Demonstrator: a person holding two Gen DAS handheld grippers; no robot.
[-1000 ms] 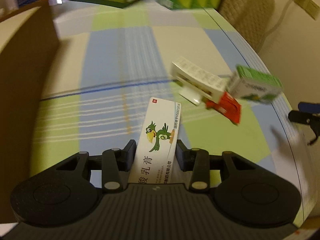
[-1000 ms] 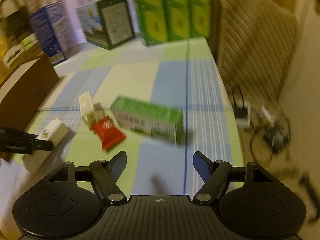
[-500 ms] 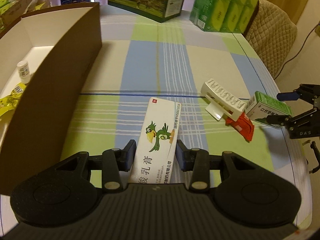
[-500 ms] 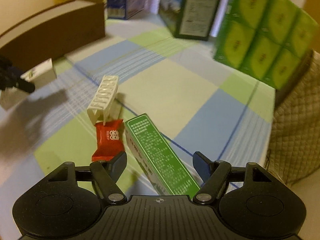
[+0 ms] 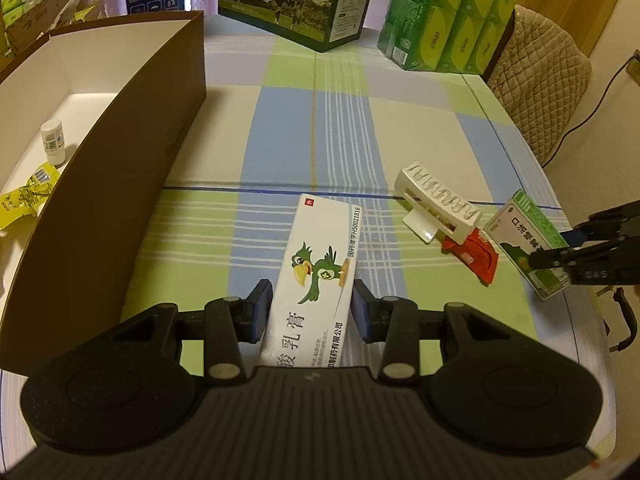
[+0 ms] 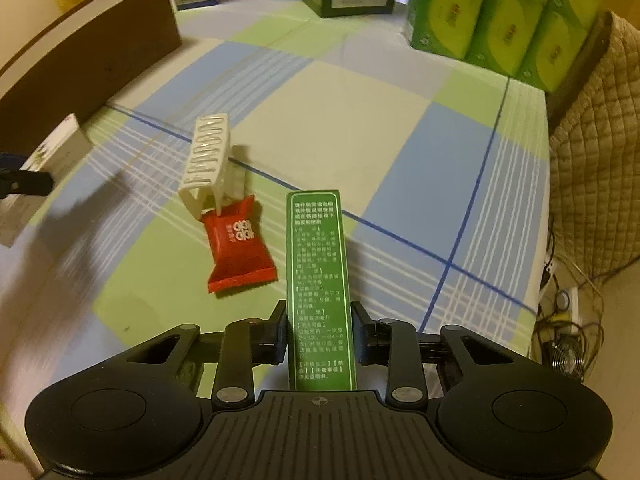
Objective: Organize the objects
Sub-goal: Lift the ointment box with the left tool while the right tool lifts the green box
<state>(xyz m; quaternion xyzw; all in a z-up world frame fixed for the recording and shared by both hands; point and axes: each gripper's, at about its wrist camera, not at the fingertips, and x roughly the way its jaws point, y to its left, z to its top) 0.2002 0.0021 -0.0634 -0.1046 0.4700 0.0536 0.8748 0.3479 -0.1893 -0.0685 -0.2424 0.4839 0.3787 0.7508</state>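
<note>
The left hand-held gripper (image 5: 312, 308) is clamped on a white carton (image 5: 320, 272) printed with a green parrot, its blue-padded fingers pressing the long sides near the rear end, so the carton sticks out forward at bottom centre of the frame, probably ready to go into the brown box (image 5: 120, 160) at the left. That box is stiff card, dark outside and white inside, and already holds a small white bottle (image 5: 53, 142) and a crinkled yellow packet (image 5: 28, 196). The right hand-held gripper (image 6: 320, 332) likewise grips a slim green carton (image 6: 318, 280) by its narrow faces, the text panel upward, at lower centre of its view. Just left of it, on the bench (image 6: 360, 120) with its checked green, blue and cream cloth, lie a glossy red sachet (image 6: 238, 252) with pinked ends and a ribbed white plastic clip (image 6: 208, 160) whose foot rests on the sachet's top edge. Both look still to be sorted.
</note>
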